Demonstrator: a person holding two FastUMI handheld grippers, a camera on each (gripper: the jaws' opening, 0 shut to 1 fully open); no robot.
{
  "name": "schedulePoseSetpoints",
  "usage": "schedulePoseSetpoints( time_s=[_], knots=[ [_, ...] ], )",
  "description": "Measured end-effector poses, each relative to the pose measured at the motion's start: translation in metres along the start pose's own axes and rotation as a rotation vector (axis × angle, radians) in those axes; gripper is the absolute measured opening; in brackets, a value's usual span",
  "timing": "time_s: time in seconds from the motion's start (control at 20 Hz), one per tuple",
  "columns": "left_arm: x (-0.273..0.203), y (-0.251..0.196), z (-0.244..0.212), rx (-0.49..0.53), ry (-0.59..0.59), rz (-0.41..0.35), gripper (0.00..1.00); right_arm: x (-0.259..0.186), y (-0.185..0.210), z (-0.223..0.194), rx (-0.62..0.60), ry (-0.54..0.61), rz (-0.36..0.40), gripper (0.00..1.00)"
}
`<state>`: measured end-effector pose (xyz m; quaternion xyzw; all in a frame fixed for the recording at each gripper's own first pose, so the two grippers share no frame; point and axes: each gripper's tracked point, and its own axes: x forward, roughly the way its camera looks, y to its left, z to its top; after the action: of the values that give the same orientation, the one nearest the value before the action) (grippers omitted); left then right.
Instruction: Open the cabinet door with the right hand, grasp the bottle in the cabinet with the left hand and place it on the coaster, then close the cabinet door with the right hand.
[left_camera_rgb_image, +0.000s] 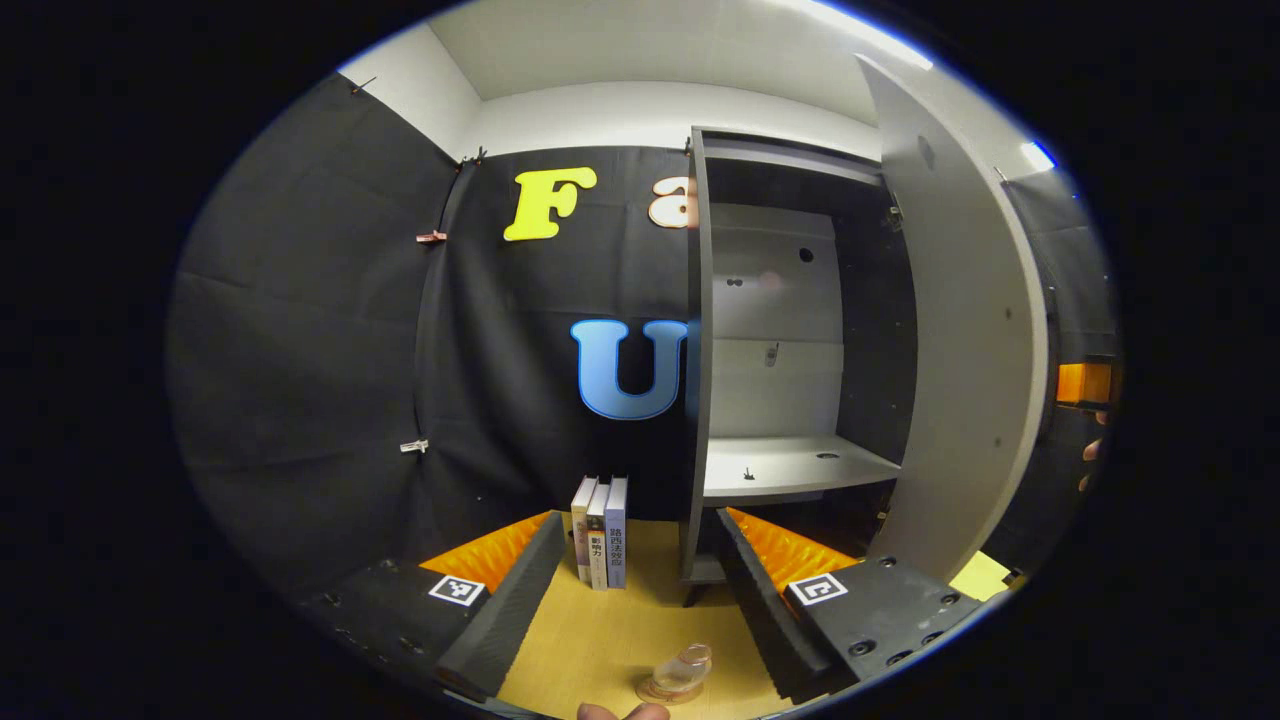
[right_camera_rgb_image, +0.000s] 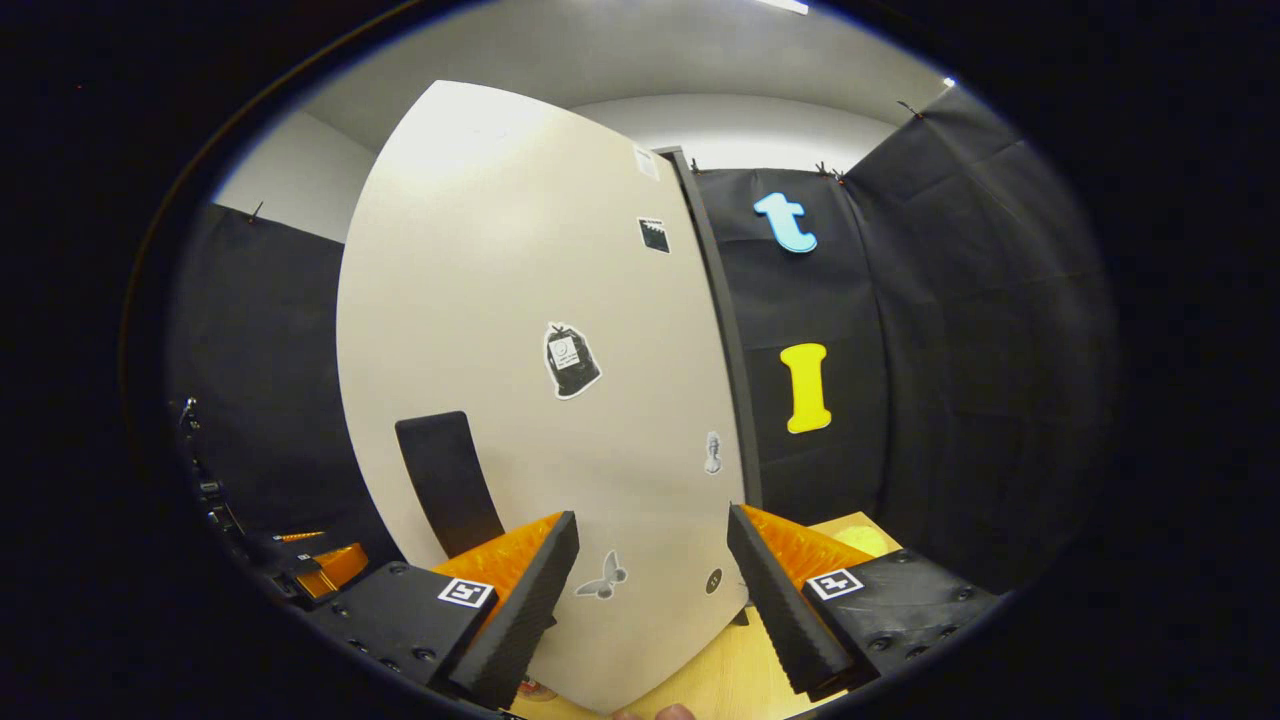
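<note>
A small clear bottle (left_camera_rgb_image: 686, 668) rests on a round coaster (left_camera_rgb_image: 655, 692) on the wooden table, below and between my left gripper's fingers. My left gripper (left_camera_rgb_image: 640, 522) is open, holds nothing and faces the open cabinet (left_camera_rgb_image: 775, 300), whose white shelf (left_camera_rgb_image: 790, 465) is bare. The cabinet door (left_camera_rgb_image: 960, 380) is swung out to the right. In the right gripper view the door's pale outer face (right_camera_rgb_image: 520, 300) carries stickers and a black handle (right_camera_rgb_image: 448, 485). My right gripper (right_camera_rgb_image: 652, 520) is open, close in front of the door's lower part and right of the handle.
Three books (left_camera_rgb_image: 600, 545) stand upright on the table left of the cabinet. The wooden table (left_camera_rgb_image: 600, 640) runs under both grippers. Part of the other gripper (left_camera_rgb_image: 1085, 382) and a hand (left_camera_rgb_image: 1093, 450) show behind the door's edge at far right.
</note>
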<state>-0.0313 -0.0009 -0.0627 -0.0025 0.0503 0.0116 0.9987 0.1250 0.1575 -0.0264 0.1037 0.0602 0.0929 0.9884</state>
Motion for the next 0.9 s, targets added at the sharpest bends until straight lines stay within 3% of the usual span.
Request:
schedulePoseSetpoints(
  time_s=[0.25, 0.45, 0.9],
  knots=[
    [-0.007, 0.000, 0.001, -0.008, -0.003, 0.006, 0.95, 0.009, 0.047, -0.022, 0.013, 0.046, 0.116, 0.98],
    [-0.013, -0.003, 0.002, -0.006, -0.007, 0.004, 0.95, 0.000, 0.063, -0.024, -0.023, 0.050, 0.159, 0.98],
    [-0.015, -0.005, 0.005, -0.032, -0.012, 0.008, 0.95, -0.011, 0.036, -0.014, -0.078, -0.005, 0.063, 0.97]
  ],
)
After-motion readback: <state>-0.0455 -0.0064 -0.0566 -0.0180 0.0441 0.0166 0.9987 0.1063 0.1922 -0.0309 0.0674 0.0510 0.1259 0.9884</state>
